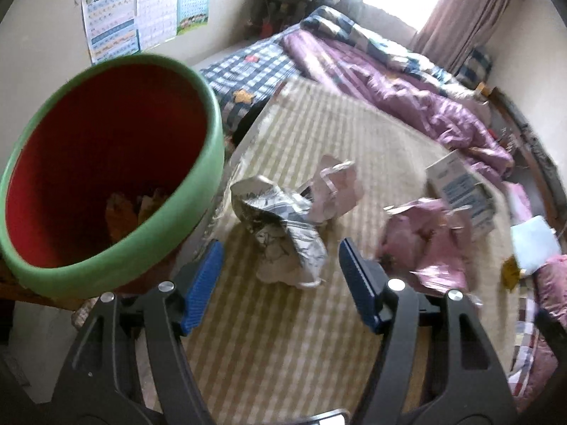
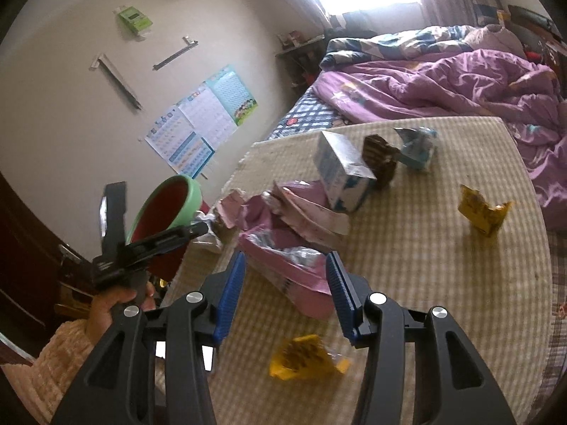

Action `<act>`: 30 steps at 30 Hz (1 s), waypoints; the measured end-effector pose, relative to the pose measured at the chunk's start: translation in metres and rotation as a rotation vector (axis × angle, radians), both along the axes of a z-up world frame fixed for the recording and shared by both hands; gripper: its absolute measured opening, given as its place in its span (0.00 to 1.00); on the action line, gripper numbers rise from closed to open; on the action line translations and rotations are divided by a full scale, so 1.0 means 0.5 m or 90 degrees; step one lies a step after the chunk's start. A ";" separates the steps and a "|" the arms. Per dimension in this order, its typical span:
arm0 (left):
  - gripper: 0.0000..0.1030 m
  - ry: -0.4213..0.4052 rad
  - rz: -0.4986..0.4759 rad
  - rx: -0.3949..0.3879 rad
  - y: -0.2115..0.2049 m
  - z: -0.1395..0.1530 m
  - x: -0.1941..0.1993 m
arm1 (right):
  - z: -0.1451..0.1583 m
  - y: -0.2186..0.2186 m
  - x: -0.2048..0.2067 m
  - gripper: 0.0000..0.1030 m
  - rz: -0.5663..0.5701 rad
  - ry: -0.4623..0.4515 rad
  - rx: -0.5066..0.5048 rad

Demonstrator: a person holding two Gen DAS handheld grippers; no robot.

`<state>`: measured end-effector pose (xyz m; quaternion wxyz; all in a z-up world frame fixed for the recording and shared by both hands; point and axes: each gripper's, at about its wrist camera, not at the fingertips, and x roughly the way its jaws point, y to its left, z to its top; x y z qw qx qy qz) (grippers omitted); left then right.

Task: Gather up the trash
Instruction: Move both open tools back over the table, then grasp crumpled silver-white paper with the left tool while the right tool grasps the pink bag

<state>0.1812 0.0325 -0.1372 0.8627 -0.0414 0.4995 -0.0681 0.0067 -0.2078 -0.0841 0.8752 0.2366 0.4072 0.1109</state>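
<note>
A green bin with a red inside (image 1: 106, 163) stands at the left edge of a checked mat; it also shows in the right wrist view (image 2: 166, 209). Some trash lies at its bottom. My left gripper (image 1: 280, 276) is open and empty, just short of a crumpled silver wrapper (image 1: 283, 223). My right gripper (image 2: 285, 290) is open, its jaws on either side of a pink wrapper (image 2: 287, 265), not closed on it. More trash lies around: a white-blue carton (image 2: 342, 173), two yellow wrappers (image 2: 304, 357) (image 2: 482, 212), a brown wrapper (image 2: 381, 157), a light blue wrapper (image 2: 416, 147).
The checked mat (image 2: 425, 265) lies on a bed with a purple quilt (image 2: 460, 85) behind it. Posters (image 2: 202, 117) hang on the wall at left. The person's left hand (image 2: 110, 304) holds the other gripper near the bin.
</note>
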 end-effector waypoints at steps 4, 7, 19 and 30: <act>0.59 0.002 0.013 0.000 0.002 -0.014 0.002 | -0.008 -0.013 -0.007 0.46 0.003 0.009 -0.004; 0.48 0.004 0.009 -0.003 -0.005 -0.022 0.003 | -0.022 -0.019 -0.007 0.46 0.005 0.023 0.012; 0.40 0.008 0.012 -0.054 -0.005 0.015 -0.073 | -0.044 0.007 0.041 0.46 0.076 0.036 -0.054; 0.40 0.022 0.001 -0.053 -0.014 0.003 -0.119 | -0.115 0.062 0.128 0.46 0.207 0.085 -0.103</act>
